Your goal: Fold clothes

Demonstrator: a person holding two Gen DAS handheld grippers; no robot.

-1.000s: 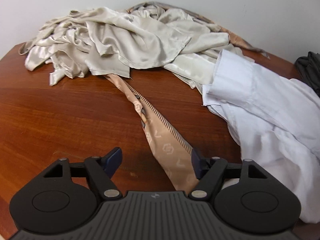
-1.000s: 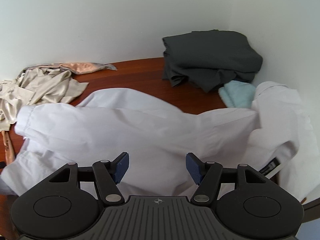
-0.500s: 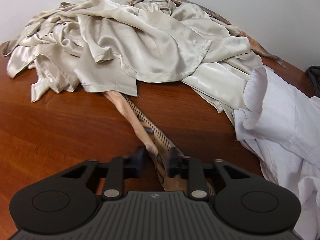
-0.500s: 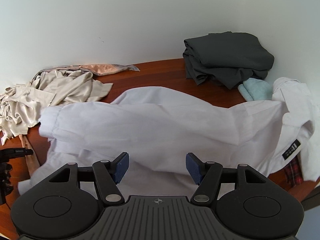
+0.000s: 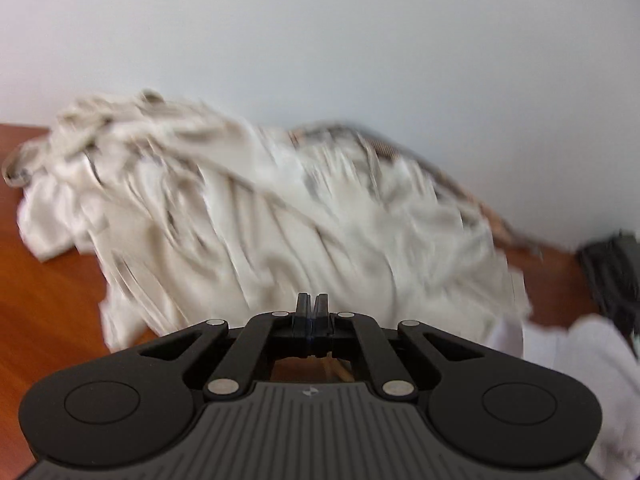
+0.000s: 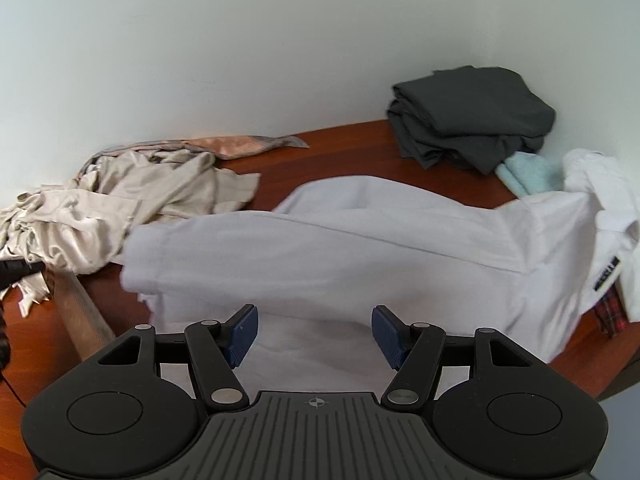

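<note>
Shirt [image 6: 360, 248] beneath parted right tongs [image 6: 314, 334]

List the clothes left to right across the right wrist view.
Beige garment → white shirt → dark folded pile → light blue cloth

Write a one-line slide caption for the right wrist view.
Open right claw above a white shirt on the wooden table, folded dark clothes behind.
</note>
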